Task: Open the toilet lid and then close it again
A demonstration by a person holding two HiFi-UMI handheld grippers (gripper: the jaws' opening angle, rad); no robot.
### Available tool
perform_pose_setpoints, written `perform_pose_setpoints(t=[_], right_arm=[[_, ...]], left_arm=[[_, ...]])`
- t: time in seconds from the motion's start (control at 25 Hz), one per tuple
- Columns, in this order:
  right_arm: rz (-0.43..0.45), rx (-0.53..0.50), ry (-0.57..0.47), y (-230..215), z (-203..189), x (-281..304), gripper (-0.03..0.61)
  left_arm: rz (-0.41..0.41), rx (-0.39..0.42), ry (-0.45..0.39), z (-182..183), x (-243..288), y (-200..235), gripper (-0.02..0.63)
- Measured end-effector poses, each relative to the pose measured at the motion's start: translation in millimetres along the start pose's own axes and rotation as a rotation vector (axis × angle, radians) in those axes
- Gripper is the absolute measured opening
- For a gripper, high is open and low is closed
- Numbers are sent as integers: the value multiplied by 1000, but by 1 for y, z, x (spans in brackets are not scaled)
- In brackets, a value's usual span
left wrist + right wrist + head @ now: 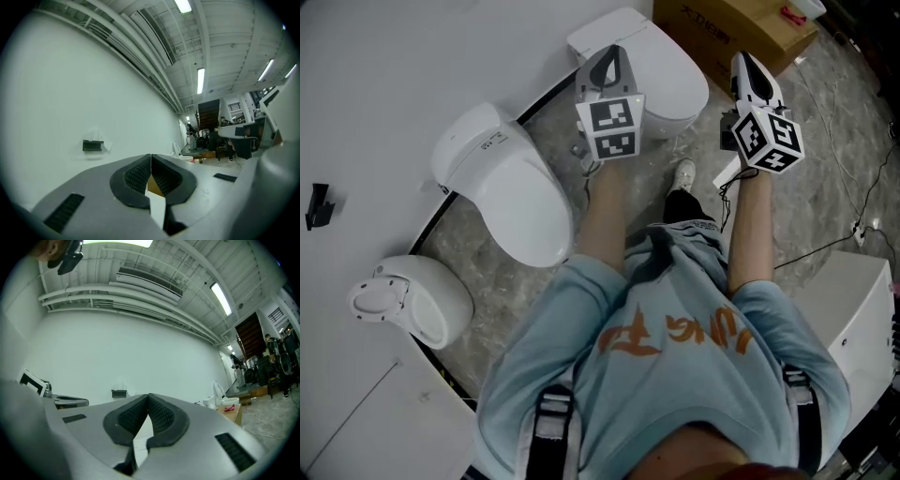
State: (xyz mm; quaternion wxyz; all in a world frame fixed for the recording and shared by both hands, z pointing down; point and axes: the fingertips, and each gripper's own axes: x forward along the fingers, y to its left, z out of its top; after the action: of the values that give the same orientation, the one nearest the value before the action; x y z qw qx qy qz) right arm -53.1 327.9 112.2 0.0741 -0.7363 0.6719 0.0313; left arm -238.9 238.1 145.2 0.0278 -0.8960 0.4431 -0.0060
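Head view, toilet lid (670, 80) below left tongs (606, 58)

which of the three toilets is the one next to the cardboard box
The toilet at the top of the head view, with the cardboard box just to its right. The middle toilet and the lower-left toilet sit further left.

Shirt (675, 375): light blue, short sleeves, orange lettering.
Straps (546, 427): black webbing, pale buckles, one each side.
Shorts (680, 206): dark.
Shoe (683, 172): white.
Left gripper (611, 51): grey shell, black ribbed pads (136, 176).
Right gripper (741, 59): white-and-black shell, thin black cable (725, 204).
Marker cubes (612, 128): white faces, black square codes.
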Motion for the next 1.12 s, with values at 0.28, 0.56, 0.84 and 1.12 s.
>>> perform_pose_setpoints(t=[0.28, 0.56, 0.84, 1.12], right_arm=[[68, 112, -62, -90, -3, 109, 14], [71, 106, -81, -202, 19, 226, 12], [132, 121, -22, -247, -13, 299, 12], [223, 129, 63, -227, -65, 345, 14]], left_arm=[[46, 42, 35, -2, 128, -22, 26], [61, 67, 13, 26, 272, -63, 26], [56, 93, 21, 19, 353, -89, 26], [99, 92, 125, -27, 382, -59, 26]])
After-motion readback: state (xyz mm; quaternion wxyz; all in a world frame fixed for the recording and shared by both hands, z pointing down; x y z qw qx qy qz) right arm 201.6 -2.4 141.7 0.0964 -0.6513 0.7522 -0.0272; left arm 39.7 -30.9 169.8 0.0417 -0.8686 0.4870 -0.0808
